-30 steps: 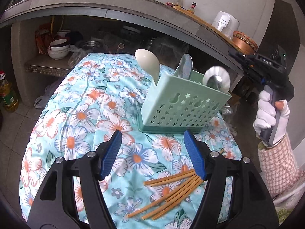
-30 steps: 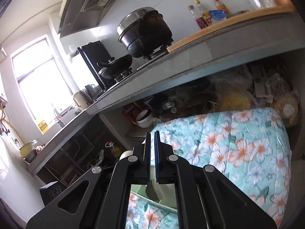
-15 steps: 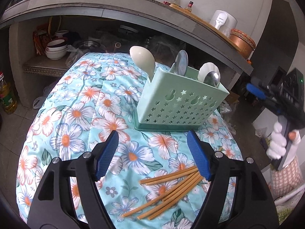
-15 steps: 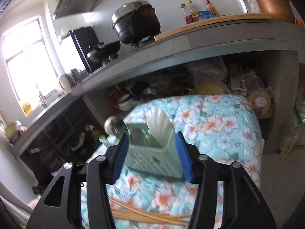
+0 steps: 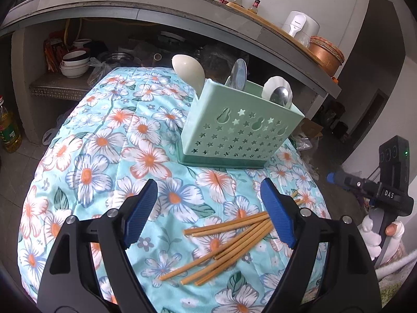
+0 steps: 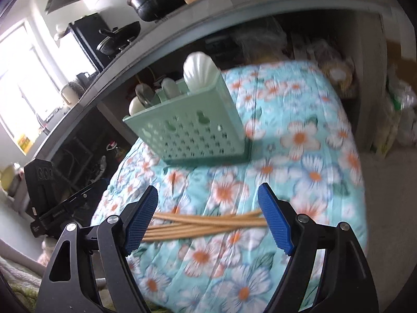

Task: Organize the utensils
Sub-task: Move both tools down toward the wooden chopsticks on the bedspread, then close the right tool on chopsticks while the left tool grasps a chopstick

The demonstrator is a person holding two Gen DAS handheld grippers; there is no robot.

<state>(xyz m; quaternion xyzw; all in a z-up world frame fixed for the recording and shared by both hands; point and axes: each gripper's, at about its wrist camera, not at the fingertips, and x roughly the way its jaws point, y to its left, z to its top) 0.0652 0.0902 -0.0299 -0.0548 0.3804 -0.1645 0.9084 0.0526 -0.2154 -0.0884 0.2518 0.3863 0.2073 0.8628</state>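
A mint-green perforated utensil holder stands on the flowered cloth with white and metal spoons sticking up from it. Several wooden chopsticks lie loose on the cloth in front of it. My left gripper hovers over the cloth with its jaws still opening and nothing between them; the chopsticks lie just under its right finger. My right gripper is above the chopsticks, jaws opening, not touching them. In the left wrist view the right gripper shows at the far right, held by a gloved hand.
The flowered cloth covers a small rounded table that drops off on all sides. Behind it a grey counter overhangs a shelf with stacked bowls. An oil bottle stands on the floor at left.
The right gripper swung down from the raised view of the counter toward the table and opened from shut; it now sits over the chopsticks. The left gripper's jaws widened a little.
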